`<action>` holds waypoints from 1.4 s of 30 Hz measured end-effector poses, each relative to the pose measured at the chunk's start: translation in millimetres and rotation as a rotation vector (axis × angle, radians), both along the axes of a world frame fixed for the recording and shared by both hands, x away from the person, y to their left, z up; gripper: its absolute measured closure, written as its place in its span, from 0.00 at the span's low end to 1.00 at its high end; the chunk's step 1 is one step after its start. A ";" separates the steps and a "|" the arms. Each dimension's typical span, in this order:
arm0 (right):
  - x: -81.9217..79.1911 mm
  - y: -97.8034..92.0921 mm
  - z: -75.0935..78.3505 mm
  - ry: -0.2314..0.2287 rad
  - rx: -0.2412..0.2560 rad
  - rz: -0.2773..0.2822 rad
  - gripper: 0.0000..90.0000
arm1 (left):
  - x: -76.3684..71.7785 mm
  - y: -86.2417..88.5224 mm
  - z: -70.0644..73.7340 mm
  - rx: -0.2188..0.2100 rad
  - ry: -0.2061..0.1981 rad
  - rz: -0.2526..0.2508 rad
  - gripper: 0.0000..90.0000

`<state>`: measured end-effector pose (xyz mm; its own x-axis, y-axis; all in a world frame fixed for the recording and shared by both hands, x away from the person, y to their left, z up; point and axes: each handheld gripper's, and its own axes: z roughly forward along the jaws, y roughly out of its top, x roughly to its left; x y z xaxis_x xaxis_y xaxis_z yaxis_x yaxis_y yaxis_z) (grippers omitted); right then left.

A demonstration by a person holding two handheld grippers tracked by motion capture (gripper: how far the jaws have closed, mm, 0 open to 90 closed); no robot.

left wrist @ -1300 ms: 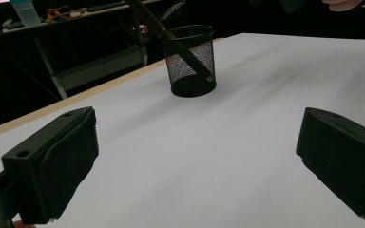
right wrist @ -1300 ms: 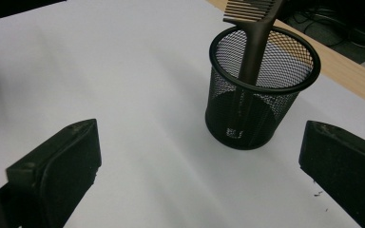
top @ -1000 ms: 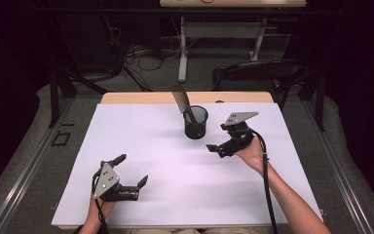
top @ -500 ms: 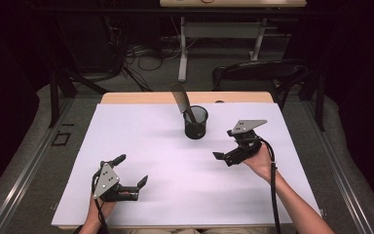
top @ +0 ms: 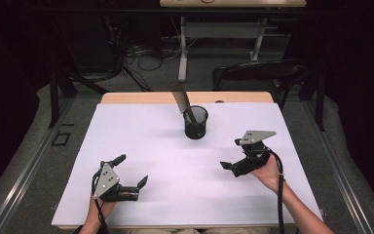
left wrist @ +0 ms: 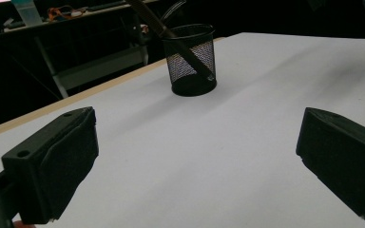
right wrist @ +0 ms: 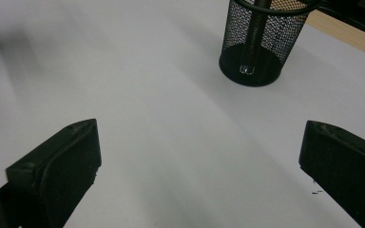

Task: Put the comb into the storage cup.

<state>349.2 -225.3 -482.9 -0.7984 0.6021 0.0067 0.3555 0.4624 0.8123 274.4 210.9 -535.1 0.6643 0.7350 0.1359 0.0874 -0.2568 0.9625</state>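
Both claws hang wide open and empty over the white-topped bench [top: 146, 131].

The black wire-mesh cup [top: 196, 123] stands toward the far middle of the bench, with a long brown flat-ended tool [top: 181, 99] leaning out of it to the far left. The left claw [top: 130, 171] sits near the front left edge, the right claw [top: 233, 155] at near right; both are well apart from the cup, gripping nothing.

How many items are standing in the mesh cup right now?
1: a long dark tool leans toward the far left in the mesh cup. Smaller items could be hidden behind the mesh.
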 end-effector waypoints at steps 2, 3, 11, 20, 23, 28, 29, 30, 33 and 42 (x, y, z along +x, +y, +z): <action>-3.2 -1.9 -2.0 0.002 -0.002 -0.005 0.00 | 0.0 0.3 -0.1 0.000 0.001 0.002 0.00; -4.4 -3.2 -2.8 0.001 -0.004 -0.006 0.00 | 0.0 0.3 -0.1 0.000 0.001 0.002 0.00; -15.5 -12.0 -6.9 -0.004 -0.008 -0.029 0.00 | 0.1 0.0 -0.4 0.003 0.003 0.002 0.00; -25.8 -19.4 -8.5 -0.015 -0.011 -0.050 0.00 | 0.2 -0.3 -0.6 0.004 0.003 0.003 0.00; -28.5 -21.7 -8.2 -0.022 -0.005 -0.057 0.00 | 0.5 0.2 -0.7 0.002 0.004 0.004 0.00; -33.0 -25.0 -7.4 -0.031 -0.006 -0.066 0.00 | -0.1 0.6 -0.7 0.001 0.004 0.007 0.00; -34.3 -25.7 -7.5 -0.031 -0.004 -0.068 0.00 | -0.2 0.6 -0.7 0.000 0.004 0.007 0.00; -35.6 -26.7 -7.5 -0.033 -0.003 -0.070 0.00 | -0.2 0.6 -0.8 0.000 0.005 0.007 0.00; -38.7 -30.5 -8.9 -0.038 0.001 -0.079 0.00 | 0.0 0.5 -0.9 0.002 0.005 0.008 0.00; -47.9 -40.9 -18.3 -0.039 -0.004 -0.114 0.00 | -0.5 0.1 -1.1 0.002 0.007 0.007 0.00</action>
<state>301.4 -266.2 -501.2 -0.7244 0.6889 -0.0257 0.3739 0.4239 0.8249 273.9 211.0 -536.2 0.6597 0.7397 0.1332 0.0957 -0.2585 0.9613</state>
